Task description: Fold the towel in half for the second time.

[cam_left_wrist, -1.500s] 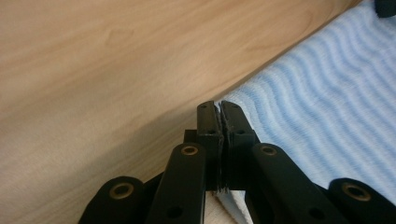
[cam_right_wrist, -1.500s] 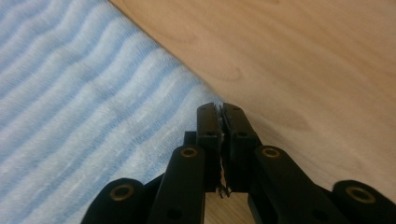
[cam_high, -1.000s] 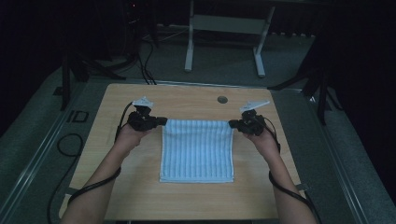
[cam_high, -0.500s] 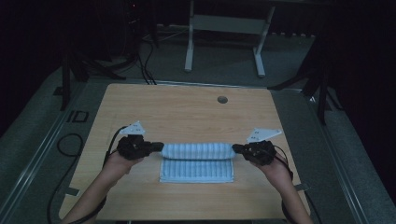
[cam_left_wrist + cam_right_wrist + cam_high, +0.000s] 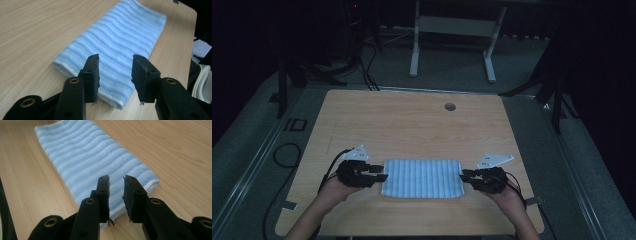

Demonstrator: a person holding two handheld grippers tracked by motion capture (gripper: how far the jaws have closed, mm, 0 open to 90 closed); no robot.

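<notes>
One towel (image 5: 422, 178) on the table (image 5: 412, 120), two grippers, two hands, and that is the whole count of things in play. The towel is blue with pale stripes, folded into a flat band, lying on the near half of the table, long side running left to right across the person's front. In the left gripper view the towel (image 5: 117, 50) shows its doubled edge at the near end; in the right gripper view the towel (image 5: 97, 167) shows the same layered edge by the jaws.

The left gripper (image 5: 379, 177) sits at the towel's left end, its tips right at the short edge. The left hand (image 5: 332, 186) holds it from behind, forearm coming up from the bottom left at a slant. In its own view the left gripper (image 5: 115, 75) has its jaws well apart, towel showing in the gap between them, nothing pinched.

The right gripper (image 5: 466, 175) mirrors it at the right end, tips at the short edge, the right hand (image 5: 507, 192) behind it, forearm angling in from the bottom right. In its own view the right gripper (image 5: 116, 195) has a narrower gap, jaws parted and clear of the cloth, hovering just over the towel's end.

Both grippers point inward toward each other, level, the towel between them.
</notes>
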